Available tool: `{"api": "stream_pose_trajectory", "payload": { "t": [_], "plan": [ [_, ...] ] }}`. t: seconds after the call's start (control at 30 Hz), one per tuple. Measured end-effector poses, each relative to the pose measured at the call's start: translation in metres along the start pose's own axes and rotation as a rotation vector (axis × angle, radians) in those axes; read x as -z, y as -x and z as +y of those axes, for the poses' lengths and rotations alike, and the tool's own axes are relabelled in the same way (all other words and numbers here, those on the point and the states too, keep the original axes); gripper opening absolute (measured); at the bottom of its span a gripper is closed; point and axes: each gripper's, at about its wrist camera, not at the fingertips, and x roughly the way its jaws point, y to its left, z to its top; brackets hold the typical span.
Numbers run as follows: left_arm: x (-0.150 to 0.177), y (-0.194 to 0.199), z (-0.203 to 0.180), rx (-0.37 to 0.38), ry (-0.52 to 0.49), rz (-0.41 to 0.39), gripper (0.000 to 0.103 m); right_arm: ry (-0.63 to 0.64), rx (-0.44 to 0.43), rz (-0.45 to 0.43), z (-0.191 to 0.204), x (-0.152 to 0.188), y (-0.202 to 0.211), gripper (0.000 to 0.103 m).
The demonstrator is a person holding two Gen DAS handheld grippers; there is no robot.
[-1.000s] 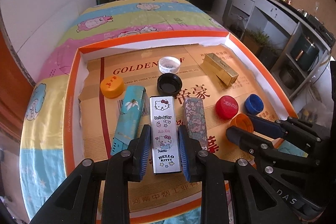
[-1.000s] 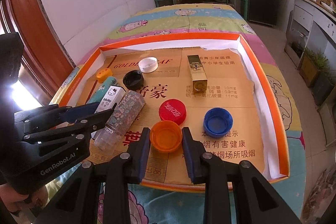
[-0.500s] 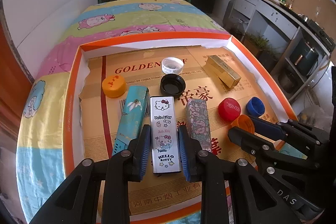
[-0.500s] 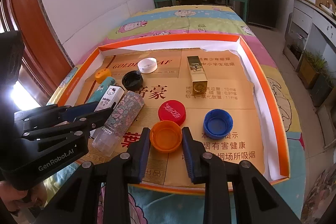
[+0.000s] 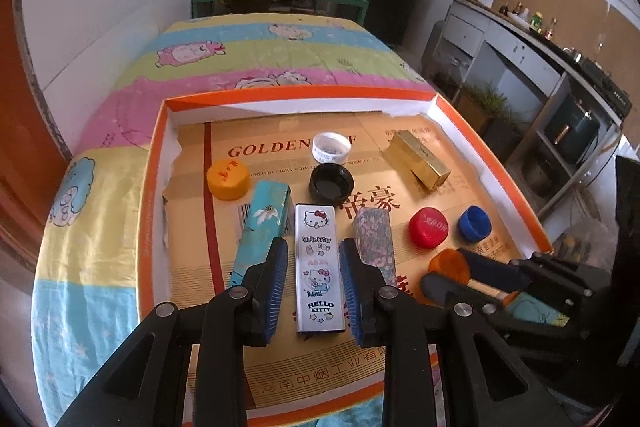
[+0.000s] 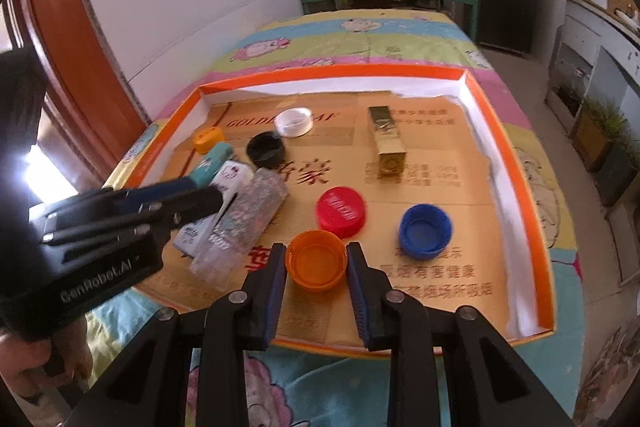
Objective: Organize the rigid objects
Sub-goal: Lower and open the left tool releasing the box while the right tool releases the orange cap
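White and printed with cartoon cats, the Hello Kitty box [image 5: 319, 269] lies flat at lower centre of the left wrist view, its long axis running straight up the frame, away from the camera. The left gripper [image 5: 313, 285] straddles its near half; whether the pads actually press the sides I cannot tell (slim gaps seem to show). A teal box [image 5: 262, 231] and a floral box [image 5: 375, 243] flank it, roughly parallel. In the right wrist view, the right gripper [image 6: 317, 277] brackets an upturned orange cap [image 6: 317, 259], grip likewise unclear, inside the orange-rimmed tray [image 6: 536, 227].
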Motion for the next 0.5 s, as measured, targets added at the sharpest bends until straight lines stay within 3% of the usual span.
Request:
{"api": "stream_pose_trajectory", "payload": {
  "t": [0.43,0.5],
  "plan": [
    [0.0037,0.0026,0.0011,0.018,0.006,-0.002,0.028,0.038,0.042,0.001,0.0079,-0.0009,-0.0052,0.032],
    [0.0043,0.003,0.0014,0.021,0.008,-0.001,0.028,0.039,0.037,0.001,0.0085,-0.0006,-0.0051,0.041]
  ]
}}
